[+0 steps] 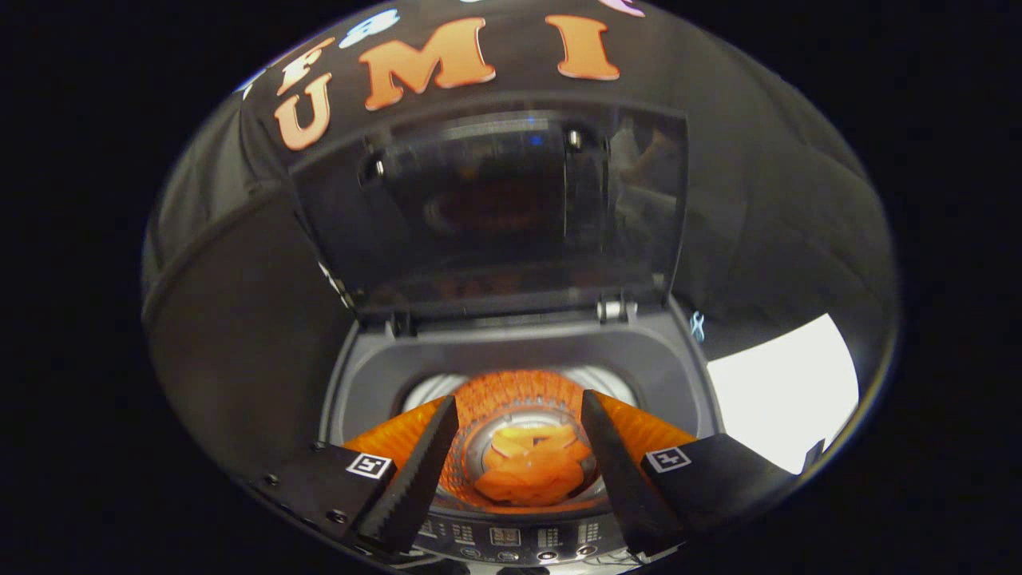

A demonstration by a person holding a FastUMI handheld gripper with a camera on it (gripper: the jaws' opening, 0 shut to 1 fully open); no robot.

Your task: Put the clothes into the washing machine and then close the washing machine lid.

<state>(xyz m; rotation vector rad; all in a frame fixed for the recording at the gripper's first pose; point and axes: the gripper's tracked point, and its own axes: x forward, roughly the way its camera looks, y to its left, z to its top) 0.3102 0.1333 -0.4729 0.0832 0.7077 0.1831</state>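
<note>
Item: top-loading grey plastic washing machine (375, 375), its smoked translucent hinged lid (495, 208) standing upright beyond the tool (519, 463), whose ridged fingers are spread apart and grip nothing. Contents: crumpled soft orange clothes (531, 471) lying in the bottom of the perforated drum (511, 391), seen between and below the fingers, which suggests loading is done and closing remains. Handling advice: reach to the lid's top edge beyond the tool, catch the smooth rigid panel near its middle, and draw it forward and down about its rear hinges, lowering it slowly rather than letting it slam.
</note>
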